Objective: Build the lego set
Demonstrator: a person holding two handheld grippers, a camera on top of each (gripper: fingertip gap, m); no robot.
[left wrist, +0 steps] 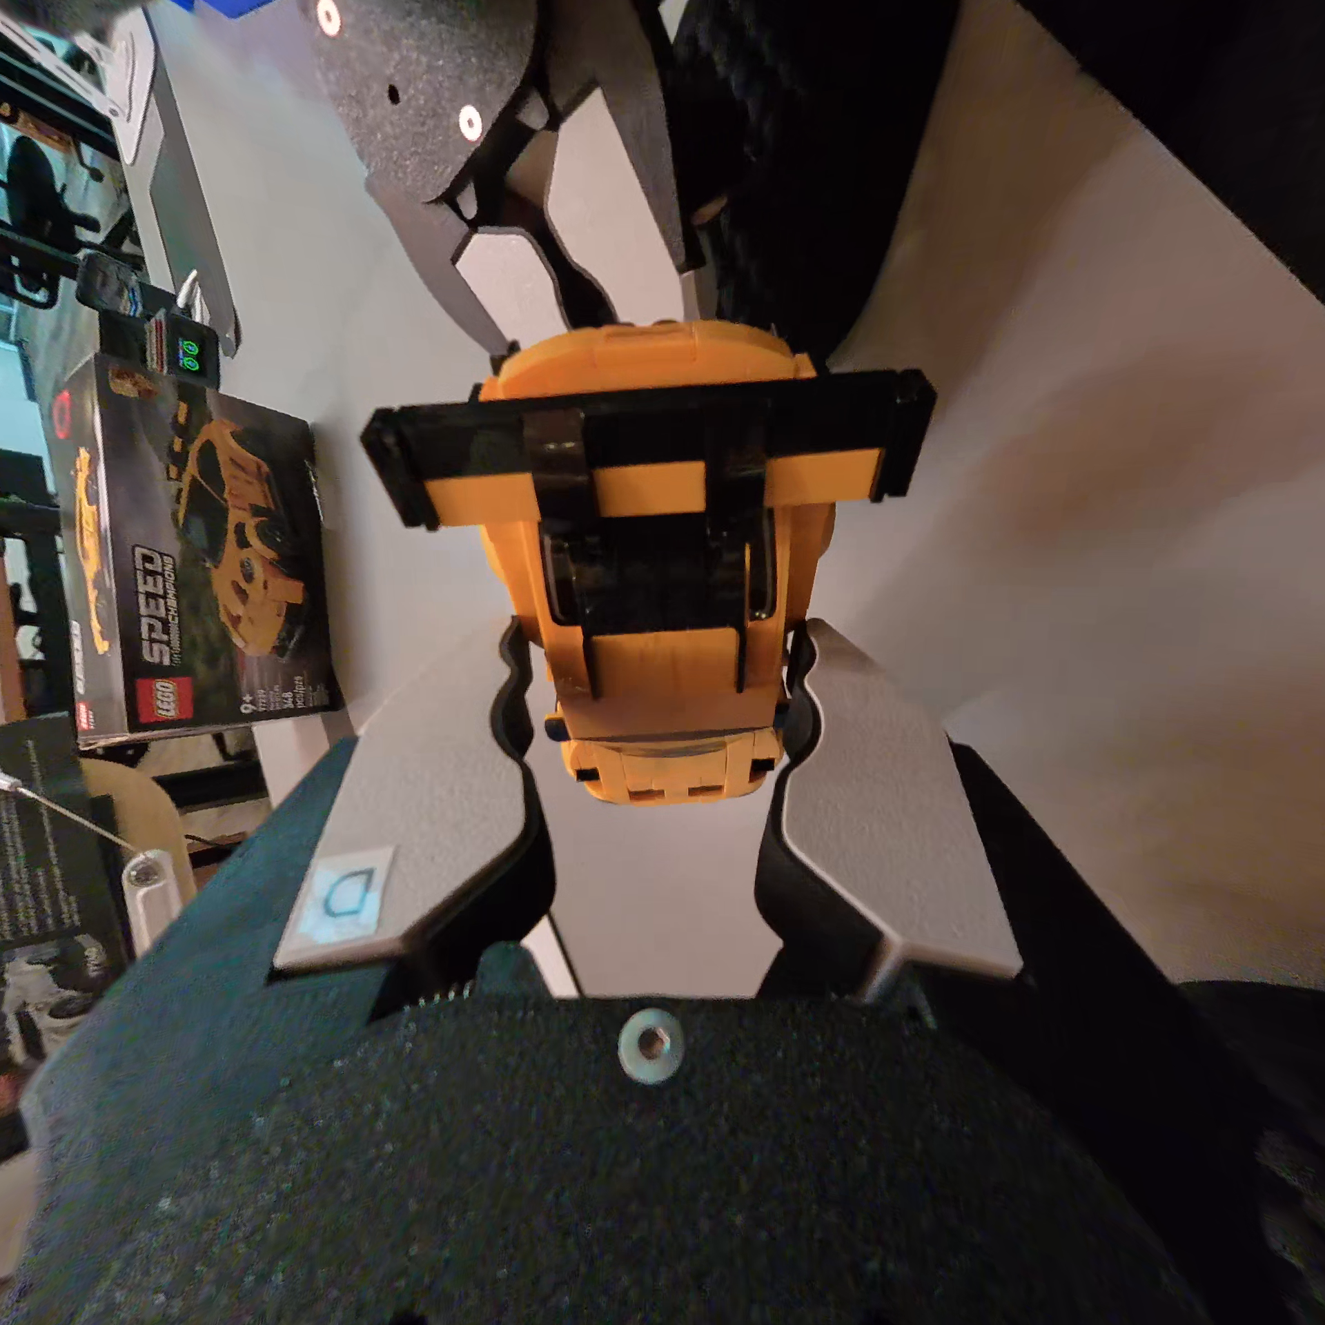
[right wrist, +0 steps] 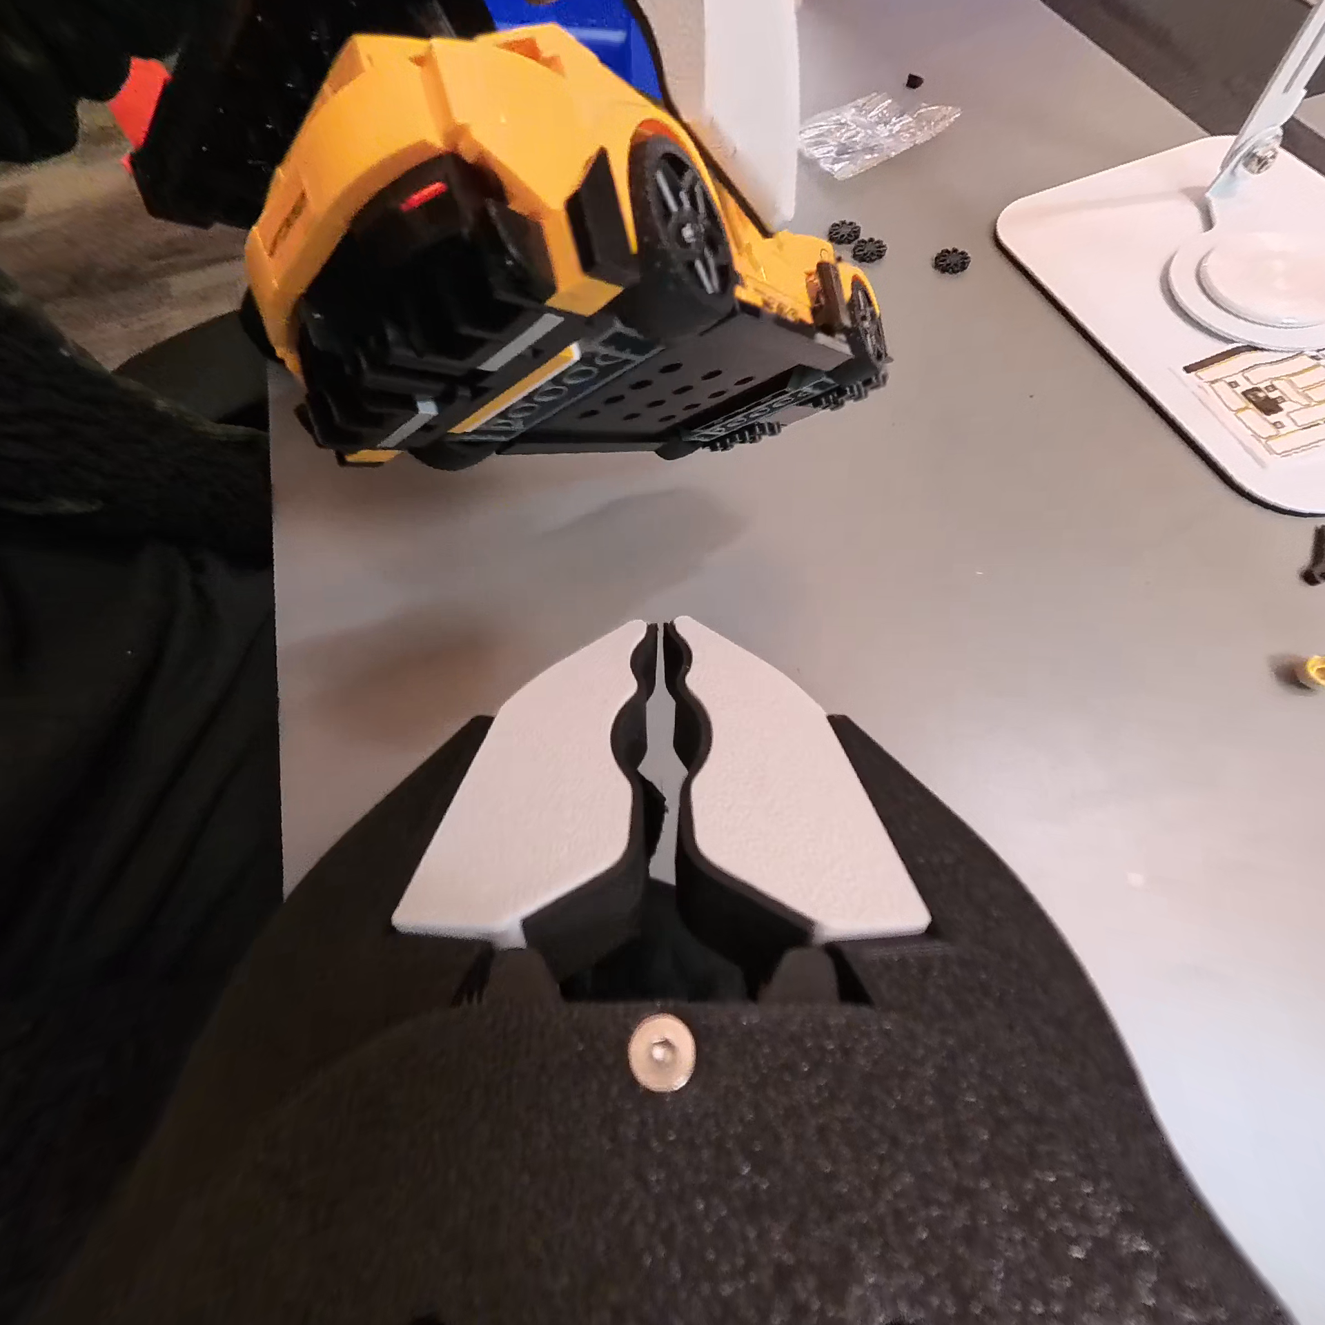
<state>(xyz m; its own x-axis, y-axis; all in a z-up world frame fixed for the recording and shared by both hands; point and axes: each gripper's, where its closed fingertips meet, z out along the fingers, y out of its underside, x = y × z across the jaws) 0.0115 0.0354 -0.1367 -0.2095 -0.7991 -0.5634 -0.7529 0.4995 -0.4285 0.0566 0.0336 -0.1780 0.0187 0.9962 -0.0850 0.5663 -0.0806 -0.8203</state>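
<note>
A yellow and black lego car (left wrist: 645, 667) with a wide black rear wing (left wrist: 645, 423) sits between my left gripper's (left wrist: 663, 645) fingers, which are shut on its body near the nose. In the right wrist view the car (right wrist: 459, 179) hangs tilted above the grey table (right wrist: 860, 645), underside and wheels showing, with a white left finger (right wrist: 749, 107) behind it. My right gripper (right wrist: 661, 629) is shut, tips nearly touching, low over the table and apart from the car. A small dark bit shows deep in its gap; I cannot tell what it is. It also appears beyond the car in the left wrist view (left wrist: 566, 236).
The lego box (left wrist: 193, 566) stands at the left. A white lamp base (right wrist: 1147, 287), a clear plastic bag (right wrist: 875, 133), small black wheel parts (right wrist: 867, 247) and a small yellow piece (right wrist: 1308, 674) lie on the table. The table edge (right wrist: 276, 645) runs along the left beside dark clothing. My hands' fingertips stand some 7 cm from each other. The small yellow piece (right wrist: 1308, 674) is about 25 cm from both grippers' fingertips.
</note>
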